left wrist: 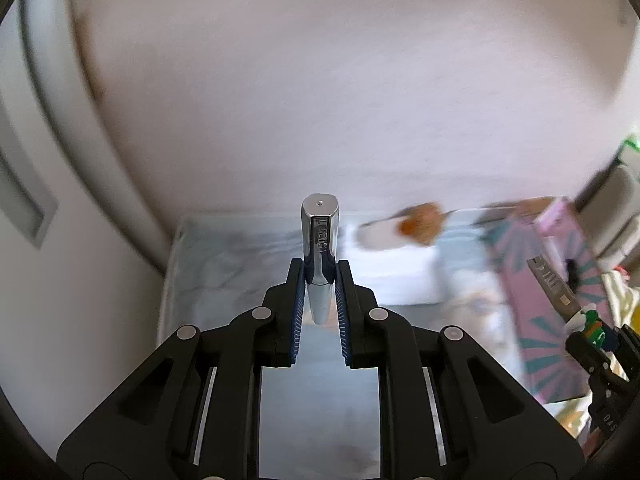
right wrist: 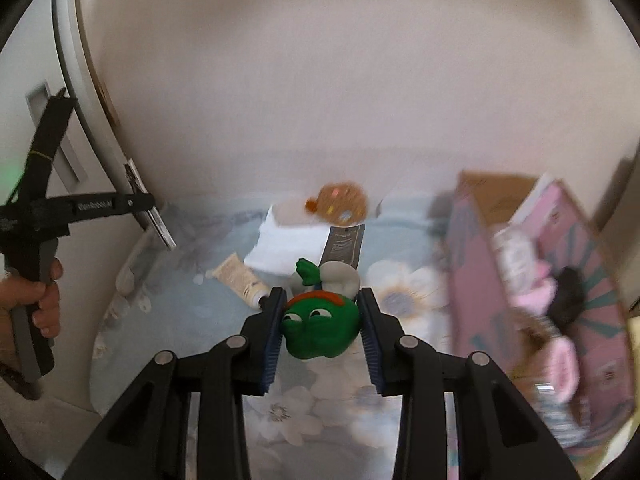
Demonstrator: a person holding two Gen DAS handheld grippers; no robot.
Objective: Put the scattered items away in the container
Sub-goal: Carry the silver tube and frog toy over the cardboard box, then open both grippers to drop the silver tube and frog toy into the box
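My left gripper (left wrist: 320, 276) pinches a chrome tube (left wrist: 320, 256) between its blue pads, cap end pointing to 12 o'clock over the floral bedsheet (left wrist: 224, 256). My right gripper (right wrist: 322, 312) clamps a green frog toy (right wrist: 320, 330), head toward the lens. The pink box (right wrist: 480, 280), flaps open, stands at 3 o'clock of the toy with pink items inside. On the sheet at 12 o'clock lie a cream tube (right wrist: 240, 280), white cloth (right wrist: 288, 244), grey packet (right wrist: 344, 246) and brown palette-shaped piece (right wrist: 340, 202).
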